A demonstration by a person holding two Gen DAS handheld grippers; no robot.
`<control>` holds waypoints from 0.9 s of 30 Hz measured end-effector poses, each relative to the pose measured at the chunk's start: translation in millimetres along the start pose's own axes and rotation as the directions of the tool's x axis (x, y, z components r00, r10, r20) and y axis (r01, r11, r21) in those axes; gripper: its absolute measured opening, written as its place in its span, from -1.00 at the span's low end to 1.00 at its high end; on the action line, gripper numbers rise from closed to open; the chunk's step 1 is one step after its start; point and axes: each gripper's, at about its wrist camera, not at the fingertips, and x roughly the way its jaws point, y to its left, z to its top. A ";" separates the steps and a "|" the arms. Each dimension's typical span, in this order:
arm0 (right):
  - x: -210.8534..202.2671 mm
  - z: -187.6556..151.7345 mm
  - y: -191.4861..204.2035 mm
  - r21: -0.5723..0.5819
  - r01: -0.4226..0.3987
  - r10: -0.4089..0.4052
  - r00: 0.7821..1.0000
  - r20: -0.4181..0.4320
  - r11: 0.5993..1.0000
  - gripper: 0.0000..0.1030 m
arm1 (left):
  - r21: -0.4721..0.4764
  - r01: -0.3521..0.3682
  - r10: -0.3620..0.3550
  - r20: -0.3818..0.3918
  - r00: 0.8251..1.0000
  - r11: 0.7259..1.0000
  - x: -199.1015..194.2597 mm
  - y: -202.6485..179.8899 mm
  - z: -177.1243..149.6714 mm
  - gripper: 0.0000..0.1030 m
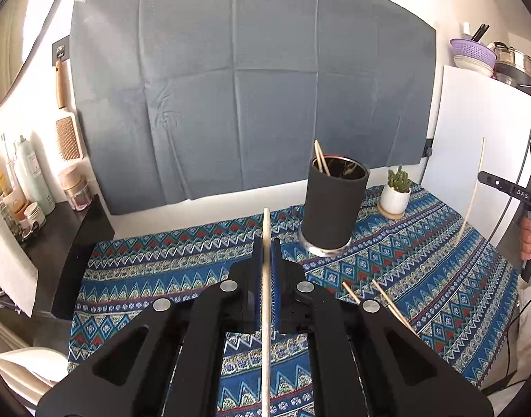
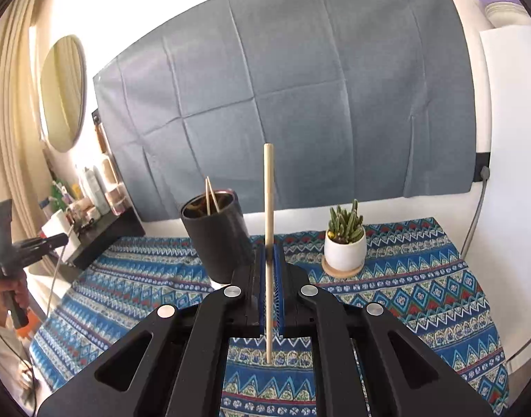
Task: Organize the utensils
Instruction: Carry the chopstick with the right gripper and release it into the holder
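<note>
Above the patterned cloth [image 1: 161, 278], each claw [image 1: 266, 243] [image 2: 269, 250] pinches one chopstick [image 1: 266, 299] [image 2: 268, 208].

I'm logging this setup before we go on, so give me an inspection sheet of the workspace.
Surface: table under patterned cloth.
Job's things: black holder upright, two chopsticks inside; two loose chopsticks on the cloth.
Clutter: cactus pot on a coaster.
Grippers: left gripper and right gripper each shut on one chopstick.
Cables: grey cable at the right wall.
Surroundings: grey sheet, bottles, mirror.
</note>
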 end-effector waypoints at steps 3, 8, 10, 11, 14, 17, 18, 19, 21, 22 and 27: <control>5.4 15.9 8.7 -0.013 -0.019 0.020 0.999 0.028 1.000 -0.92 | 0.012 0.024 -0.025 0.056 0.998 1.000 4.2 -8.9 19.3 -0.90; 27.6 44.2 30.3 -0.050 -0.047 0.050 0.997 0.056 0.998 -0.92 | -0.047 0.096 -0.090 0.131 0.987 0.994 23.4 -11.1 50.0 -0.90; 40.5 55.2 38.4 -0.056 -0.060 0.063 0.997 0.052 0.997 -0.92 | -0.080 0.130 -0.116 0.157 0.981 0.988 34.1 -11.0 62.1 -0.91; 46.8 61.1 42.3 -0.057 -0.067 0.070 0.996 0.051 0.996 -0.92 | -0.089 0.146 -0.130 0.170 0.977 0.985 39.2 -11.8 68.0 -0.90; 63.2 77.6 53.7 -0.066 -0.080 0.084 0.995 0.057 0.995 -0.92 | -0.156 0.248 -0.218 0.187 0.958 0.956 58.6 -9.4 84.6 -0.90; 77.1 92.8 64.5 -0.068 -0.095 0.100 0.993 0.065 0.993 -0.92 | -0.206 0.306 -0.261 0.218 0.940 0.930 76.0 -10.7 102.4 -0.90; 81.4 97.9 67.8 -0.068 -0.094 0.099 0.993 0.071 0.993 -0.92 | -0.209 0.320 -0.269 0.240 0.933 0.924 80.9 -12.3 108.9 -0.90; 85.8 102.6 70.9 -0.065 -0.101 0.106 0.992 0.073 0.993 -0.92 | -0.215 0.338 -0.279 0.262 0.924 0.916 85.7 -13.8 115.2 -0.90; 95.1 111.0 77.2 -0.066 -0.107 0.112 0.991 0.071 0.992 -0.92 | -0.212 0.355 -0.287 0.295 0.911 0.910 94.8 -19.1 128.1 -0.90; 99.6 114.5 80.4 -0.068 -0.104 0.109 0.991 0.074 0.992 -0.92 | -0.217 0.360 -0.284 0.313 0.906 0.907 99.3 -21.6 133.8 -0.90; 121.8 125.5 84.4 -0.046 -0.088 0.091 0.994 0.065 0.995 -0.92 | -0.233 0.398 -0.285 0.402 0.870 0.887 121.2 -30.1 156.3 -0.90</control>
